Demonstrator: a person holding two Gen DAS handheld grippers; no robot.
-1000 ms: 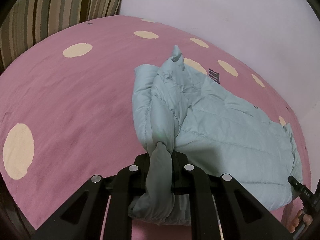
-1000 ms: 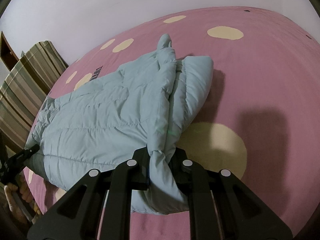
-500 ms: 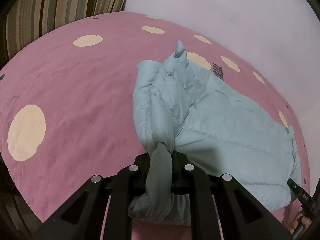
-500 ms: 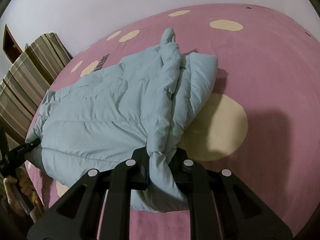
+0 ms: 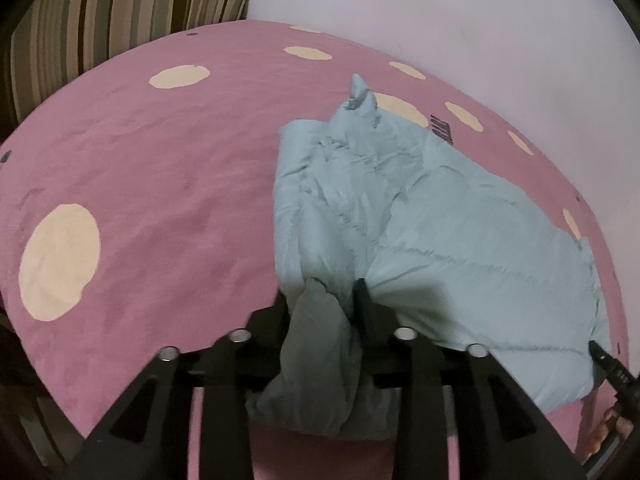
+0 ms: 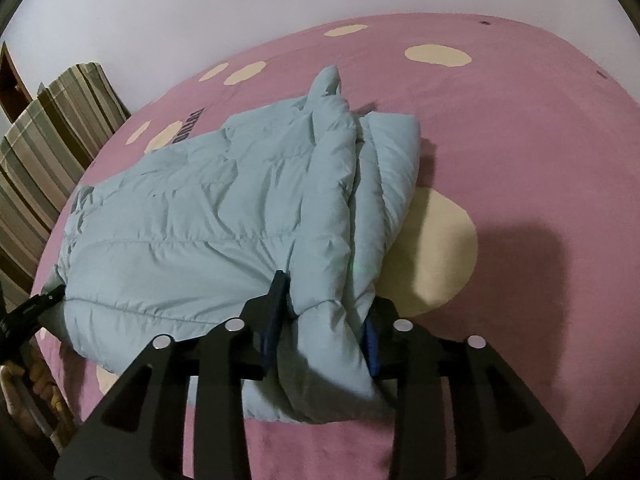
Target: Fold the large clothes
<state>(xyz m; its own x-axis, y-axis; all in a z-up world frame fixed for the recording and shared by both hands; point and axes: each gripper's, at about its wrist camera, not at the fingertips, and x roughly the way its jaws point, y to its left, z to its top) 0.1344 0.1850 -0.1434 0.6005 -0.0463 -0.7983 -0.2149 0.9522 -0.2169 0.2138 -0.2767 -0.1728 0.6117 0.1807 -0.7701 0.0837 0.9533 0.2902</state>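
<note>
A pale blue puffer jacket [image 5: 440, 224] lies folded on a pink bedspread with cream dots [image 5: 160, 184]; it also shows in the right wrist view [image 6: 224, 216]. My left gripper [image 5: 324, 292] stands open, its fingers spread apart, with a bunched corner of the jacket lying loose between them. My right gripper [image 6: 324, 292] stands open too, with the jacket's folded edge resting between its fingers. The other gripper's tip shows at the far edge of each view, at the jacket's opposite corner.
The pink bedspread [image 6: 520, 152] reaches a white wall [image 6: 240, 8] behind. Striped brown and green fabric [image 5: 120, 8] stands at the bed's end, also in the right wrist view [image 6: 44, 140]. A hand shows at the lower edge [image 5: 616, 424].
Both grippers have opened and let go of the jacket's corners. The jacket has settled onto the bed.
</note>
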